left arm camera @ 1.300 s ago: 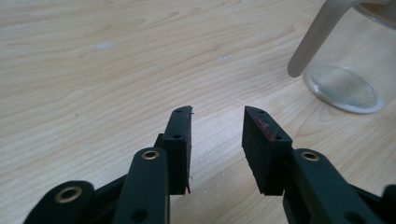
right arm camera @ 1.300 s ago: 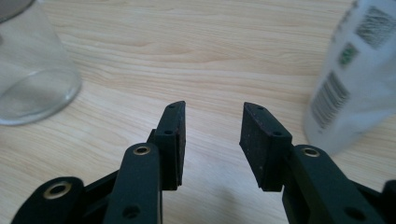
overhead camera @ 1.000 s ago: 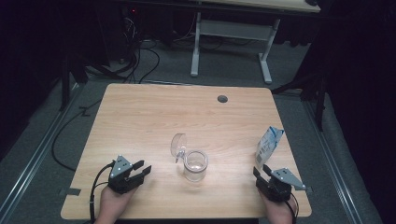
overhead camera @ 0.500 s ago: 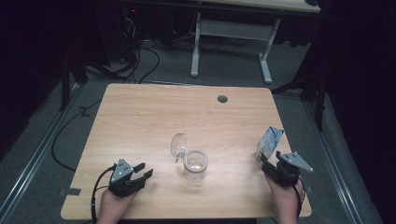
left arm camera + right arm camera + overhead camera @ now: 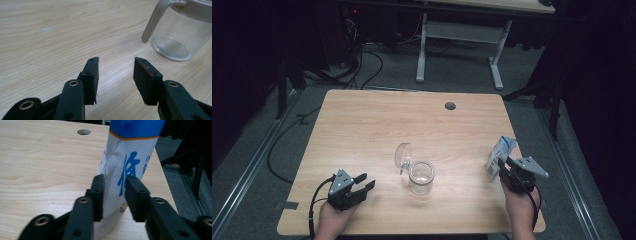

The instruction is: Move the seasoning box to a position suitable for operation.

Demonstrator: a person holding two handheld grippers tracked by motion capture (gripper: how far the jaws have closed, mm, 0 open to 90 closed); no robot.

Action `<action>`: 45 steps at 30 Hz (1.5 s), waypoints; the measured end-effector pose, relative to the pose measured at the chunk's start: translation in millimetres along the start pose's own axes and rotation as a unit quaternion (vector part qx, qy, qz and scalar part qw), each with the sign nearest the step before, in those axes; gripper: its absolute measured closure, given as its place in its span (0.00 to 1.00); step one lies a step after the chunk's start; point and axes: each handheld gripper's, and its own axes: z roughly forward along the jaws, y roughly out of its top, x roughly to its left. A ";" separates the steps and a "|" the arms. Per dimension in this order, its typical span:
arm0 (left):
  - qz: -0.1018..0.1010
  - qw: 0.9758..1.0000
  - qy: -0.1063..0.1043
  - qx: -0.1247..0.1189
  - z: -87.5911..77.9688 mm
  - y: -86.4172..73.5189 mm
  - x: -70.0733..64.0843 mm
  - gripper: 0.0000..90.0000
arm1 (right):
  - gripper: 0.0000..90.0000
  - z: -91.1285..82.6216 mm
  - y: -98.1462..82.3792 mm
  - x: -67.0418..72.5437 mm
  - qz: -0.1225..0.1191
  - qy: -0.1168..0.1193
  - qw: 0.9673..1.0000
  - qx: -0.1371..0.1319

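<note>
White-and-blue paper pouch (image 5: 127, 167) stands upright at the right edge of the light wooden table (image 5: 377, 130), with the right gripper (image 5: 113, 185) jaws just closed onto its lower half. Left gripper (image 5: 115, 75) rests with jaws apart, empty, near the clear glass jar (image 5: 420, 176).

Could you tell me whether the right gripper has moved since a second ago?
Yes. In the high view the right gripper has gone up the picture from the table's near edge to the blue and white pouch, jaws just closing around it.
</note>
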 end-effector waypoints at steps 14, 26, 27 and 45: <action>-0.004 1.000 -0.012 -0.004 4.7 2.3 -0.2 0.59 | 0.68 -1.4 -7.4 -14.4 0.023 0.025 0.999 0.001; -0.008 1.000 -0.022 -0.015 3.5 1.2 -0.1 0.57 | 0.74 4.8 -5.8 -11.7 0.039 0.018 0.999 -0.007; -0.007 1.000 -0.022 -0.016 3.5 1.2 0.0 0.57 | 0.75 4.5 -6.5 -10.5 0.037 0.015 0.999 -0.009; 0.002 0.999 -0.031 -0.026 5.5 -0.5 -3.2 0.54 | 1.00 1.5 5.2 -4.9 -0.008 0.039 0.999 0.013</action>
